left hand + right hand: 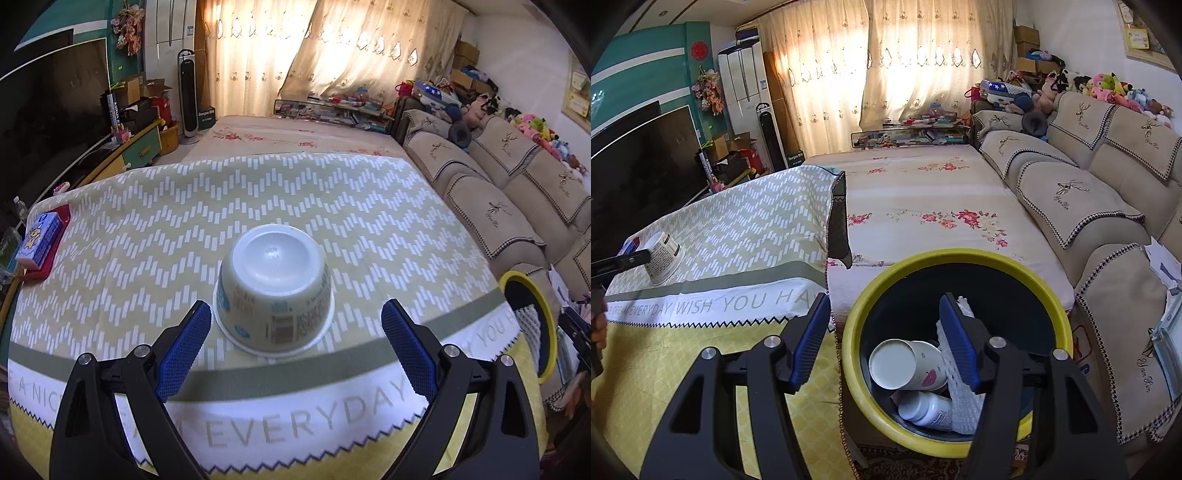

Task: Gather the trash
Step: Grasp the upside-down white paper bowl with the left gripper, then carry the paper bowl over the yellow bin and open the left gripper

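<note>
An upside-down white paper noodle bowl (274,291) stands on the zigzag tablecloth (147,221). My left gripper (296,314) is open, its blue fingers either side of the bowl's near rim, not touching. The bowl also shows in the right wrist view (663,258). My right gripper (882,332) is open and empty above the yellow-rimmed black bin (866,291). In the bin lie a paper cup (905,363), a white bottle (925,408) and a piece of bubble wrap (960,402). The bin's rim shows at the right of the left wrist view (550,321).
A tissue pack (38,236) on a red tray (61,236) sits at the table's left edge. A flowered low table (923,206) lies beyond. A beige sofa (1089,206) runs along the right. A TV (639,162) stands left.
</note>
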